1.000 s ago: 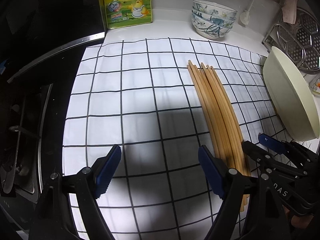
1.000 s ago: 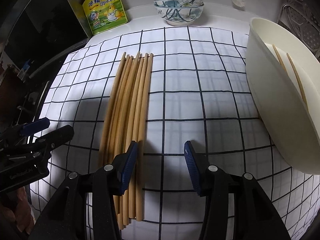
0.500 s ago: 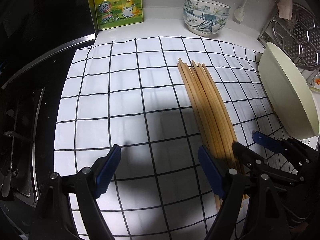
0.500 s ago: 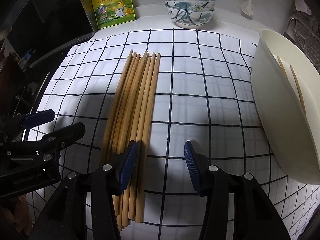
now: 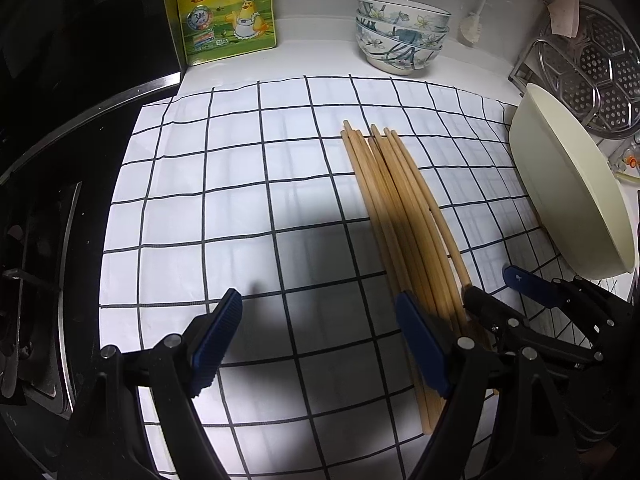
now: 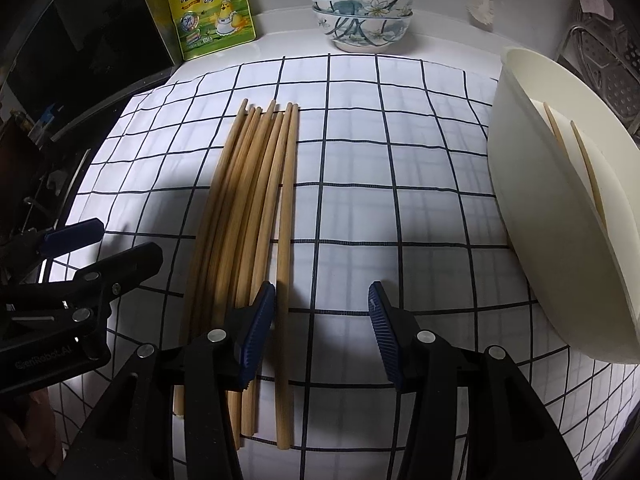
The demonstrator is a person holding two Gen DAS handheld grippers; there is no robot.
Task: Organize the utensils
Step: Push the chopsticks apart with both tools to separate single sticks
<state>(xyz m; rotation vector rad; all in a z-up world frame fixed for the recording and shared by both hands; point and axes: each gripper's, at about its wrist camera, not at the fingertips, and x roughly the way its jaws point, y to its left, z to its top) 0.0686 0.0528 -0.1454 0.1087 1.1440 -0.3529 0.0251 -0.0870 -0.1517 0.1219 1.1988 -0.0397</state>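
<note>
Since a second ago the rightmost chopstick (image 6: pixel 285 240) has parted from the bundle of chopsticks (image 6: pixel 236 216); its near half now lies clear of the rest, its far tip still beside theirs; the bowls and pouch also sit a little differently in both views.

Bundle lies on the checked cloth (image 5: pixel 224 208), left of centre in my right view; long axes run near to far, far ends pointing toward the stacked patterned bowls (image 6: pixel 362 12) and the yellow seasoning pouch (image 6: pixel 212 12) at the back wall; near ends pass under my right gripper's left finger; sticks fan slightly, tips uneven.

My right gripper (image 6: pixel 322 336) hangs over the cloth, jaws apart, nothing gripped; the lone stick lies in the gap, just inside the left pad; I cannot tell whether it touches.

My left gripper (image 5: pixel 320 344) stands wide over bare cloth, nothing between the jaws; the bundle runs behind its right finger.

Cream bowl (image 6: pixel 560 216) at the cloth's right edge, tilted; two chopsticks (image 6: pixel 576 168) lean inside it, long axes also near to far.
</note>
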